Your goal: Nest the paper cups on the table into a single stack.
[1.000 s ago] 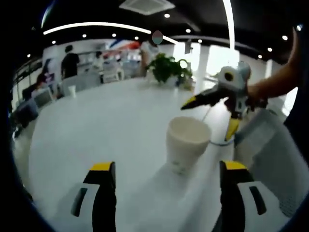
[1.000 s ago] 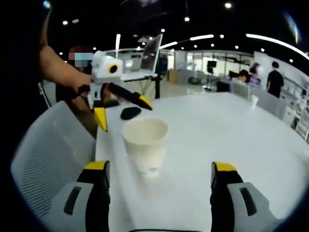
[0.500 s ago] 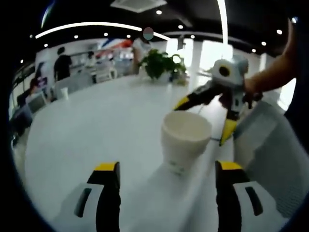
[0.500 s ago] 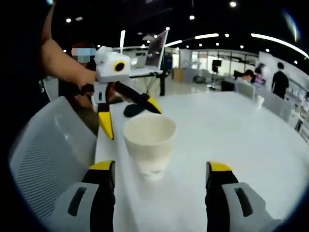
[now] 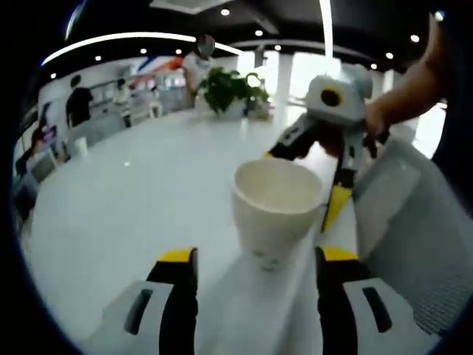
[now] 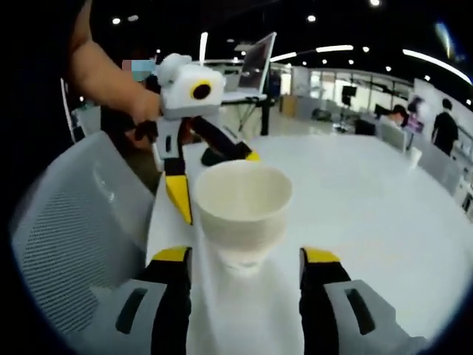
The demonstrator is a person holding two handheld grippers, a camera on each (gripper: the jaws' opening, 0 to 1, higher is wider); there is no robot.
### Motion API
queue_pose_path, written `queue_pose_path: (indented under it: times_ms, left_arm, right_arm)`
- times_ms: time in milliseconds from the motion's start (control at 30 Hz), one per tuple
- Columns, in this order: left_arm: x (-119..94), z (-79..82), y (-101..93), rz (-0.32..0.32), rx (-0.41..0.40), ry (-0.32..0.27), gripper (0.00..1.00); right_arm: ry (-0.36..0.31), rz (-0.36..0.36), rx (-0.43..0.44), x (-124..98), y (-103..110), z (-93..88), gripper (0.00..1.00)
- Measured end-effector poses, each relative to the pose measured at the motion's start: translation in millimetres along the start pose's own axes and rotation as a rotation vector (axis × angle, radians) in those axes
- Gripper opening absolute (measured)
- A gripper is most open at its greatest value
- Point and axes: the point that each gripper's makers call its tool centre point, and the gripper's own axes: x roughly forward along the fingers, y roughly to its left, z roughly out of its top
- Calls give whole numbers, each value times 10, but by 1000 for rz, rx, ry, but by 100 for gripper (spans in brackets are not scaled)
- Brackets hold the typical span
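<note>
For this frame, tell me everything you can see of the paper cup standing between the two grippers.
The paper cup is off-white, looks like plain matte paper, and tapers to a narrower base with a faint mark low on its wall. It stands upright, mouth open, and nothing is visible inside, near the edge of the white table. The left gripper and right gripper both face it with jaws spread on either side of it; neither visibly touches it.

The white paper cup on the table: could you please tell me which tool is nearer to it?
Right, narrowly: the right tool has the white paper cup between its open jaw tips; the left tool straddles it from the opposite side, almost as close.
</note>
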Motion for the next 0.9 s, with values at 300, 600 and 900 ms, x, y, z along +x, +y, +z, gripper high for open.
queue_pose_path:
  times_ms: [300, 600, 900]
  left_arm:
    - [92, 21, -38, -26, 20, 18, 55]
    - [159, 29, -94, -58, 54, 31, 45]
    - [163, 24, -112, -80, 51, 49, 36]
  right_arm:
    - [5, 27, 14, 100, -4, 23, 43]
    - [3, 37, 13, 114, 2, 53, 38]
    - [3, 46, 1, 116, 19, 61, 36]
